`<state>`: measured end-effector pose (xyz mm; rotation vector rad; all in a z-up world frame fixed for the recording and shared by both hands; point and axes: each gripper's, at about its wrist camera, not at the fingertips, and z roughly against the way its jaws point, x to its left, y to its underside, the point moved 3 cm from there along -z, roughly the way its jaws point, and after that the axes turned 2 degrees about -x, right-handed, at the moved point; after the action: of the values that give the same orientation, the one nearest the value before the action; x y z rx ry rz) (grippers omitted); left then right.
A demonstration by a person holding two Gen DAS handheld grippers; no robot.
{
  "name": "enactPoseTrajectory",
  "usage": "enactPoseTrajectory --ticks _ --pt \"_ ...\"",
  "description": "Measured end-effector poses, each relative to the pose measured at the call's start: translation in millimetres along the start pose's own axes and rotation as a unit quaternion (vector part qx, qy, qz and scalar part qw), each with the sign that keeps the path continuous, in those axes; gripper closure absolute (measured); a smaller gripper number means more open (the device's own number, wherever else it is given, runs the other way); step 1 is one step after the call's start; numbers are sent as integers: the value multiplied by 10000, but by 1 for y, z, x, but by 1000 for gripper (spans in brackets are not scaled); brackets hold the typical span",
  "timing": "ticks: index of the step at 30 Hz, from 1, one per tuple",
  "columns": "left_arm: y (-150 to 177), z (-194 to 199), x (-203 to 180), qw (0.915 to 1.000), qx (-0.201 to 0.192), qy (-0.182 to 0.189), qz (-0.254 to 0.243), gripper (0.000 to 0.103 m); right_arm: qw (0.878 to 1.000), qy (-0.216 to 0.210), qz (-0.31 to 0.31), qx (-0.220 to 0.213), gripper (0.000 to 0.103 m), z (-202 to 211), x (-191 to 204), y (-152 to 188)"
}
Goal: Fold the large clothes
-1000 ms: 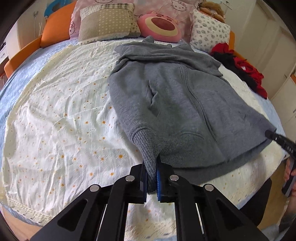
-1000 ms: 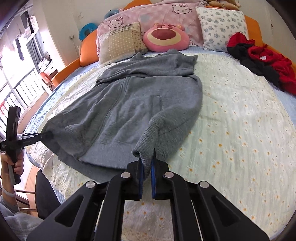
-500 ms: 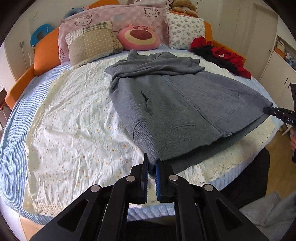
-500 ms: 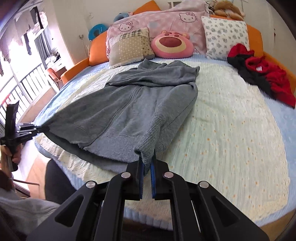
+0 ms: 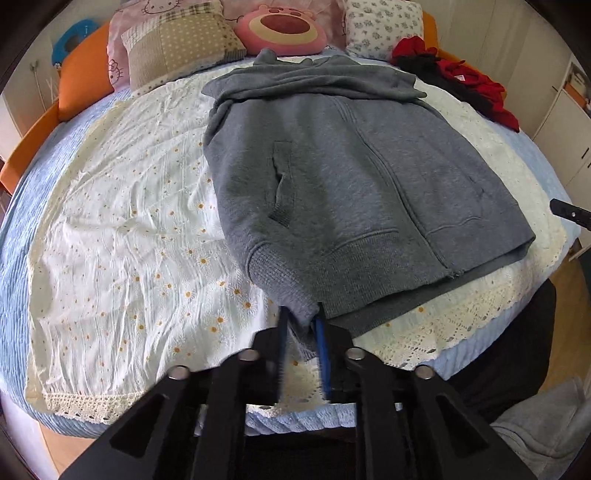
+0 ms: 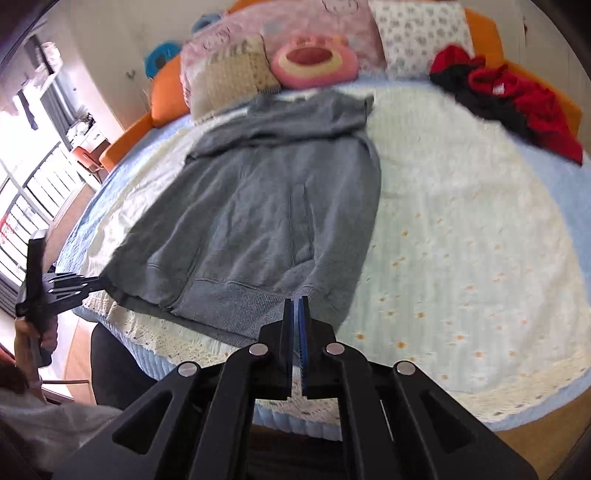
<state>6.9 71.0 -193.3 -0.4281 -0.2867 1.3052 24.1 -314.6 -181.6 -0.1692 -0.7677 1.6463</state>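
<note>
A large grey zip hoodie (image 5: 351,177) lies face up on the round bed, hem toward me, sleeves folded across the top. It also shows in the right wrist view (image 6: 266,206). My left gripper (image 5: 301,325) has its jaws slightly parted, with the hem's left corner still lying between them. My right gripper (image 6: 296,310) is shut and empty, just off the hem's right corner, with nothing between the pads.
The bed has a pale flowered sheet (image 5: 122,229) with a lace edge near me. Pillows and a pink plush (image 5: 280,26) line the headboard. Red and black clothes (image 6: 509,96) lie at the far right. The floor is below the bed's near edge.
Both grippers lowered the hem onto the bed. The right gripper let go of its corner and closed empty. The left gripper's jaws parted slightly.
</note>
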Motion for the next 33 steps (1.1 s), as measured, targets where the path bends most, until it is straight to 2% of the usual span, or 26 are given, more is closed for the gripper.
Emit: enactPoseTrajectory --ticks 2,3,4,7,8,9,10,11,12,15,19,22,23,24,25,26,27,28,29,33 --pt "-2 4 2 9999 -81 -107 20 56 9999 96 -26 103 98 -13 -2 -2" --pt "-2 7 4 9998 -115 -137 18 52 9997 144 -34 187 98 -21 -2 -1" --pt "-3 11 6 9997 -131 -181 49 41 9992 249 -50 304 98 -30 -3 -1" --pt "-7 17 18 9994 -197 -165 229 32 9987 226 -167 425 97 -42 -6 2" --pt "-9 16 21 9993 -165 -124 297 32 9985 229 -279 402 94 -43 -7 2" --pt "-11 14 26 9991 -132 -88 386 32 9984 269 -317 395 66 -45 -8 1" --pt "-11 12 28 9990 -125 -80 427 32 9989 261 -251 299 30 -45 -5 1" --pt "-12 7 30 9988 -80 -62 473 32 9994 295 -186 71 23 -41 -2 -1" --pt "-14 2 31 9987 -42 -18 502 32 9992 342 -165 -83 23 -40 1 -2" --pt "-16 -15 28 9978 72 207 632 32 9992 317 -243 -89 23 -43 2 -3" --pt "-19 -33 22 9966 139 390 708 32 9979 513 -367 169 23 -59 -5 1" --pt "-19 -45 18 9949 245 525 831 32 9978 481 -338 321 25 -70 -6 7" --pt "-19 -46 16 9947 243 550 838 32 9983 337 -306 368 29 -74 -4 9" --pt "-19 -47 14 9946 249 589 820 33 9984 253 -316 387 45 -77 -3 11" --pt "-20 -48 13 9944 249 596 831 40 9982 266 -351 409 55 -79 -4 12" --pt "-20 -50 13 9941 277 603 859 47 9978 286 -401 442 56 -82 -6 14" --pt "-20 -53 14 9934 339 630 900 51 9977 264 -436 453 62 -83 -7 14" --pt "-20 -56 16 9925 405 644 958 62 9974 244 -447 500 67 -86 -7 14" --pt "-20 -60 19 9919 466 647 994 67 9972 277 -411 569 67 -89 -7 14" --pt "-19 -66 24 9912 590 584 1029 64 9957 456 -419 691 67 -85 -12 16"
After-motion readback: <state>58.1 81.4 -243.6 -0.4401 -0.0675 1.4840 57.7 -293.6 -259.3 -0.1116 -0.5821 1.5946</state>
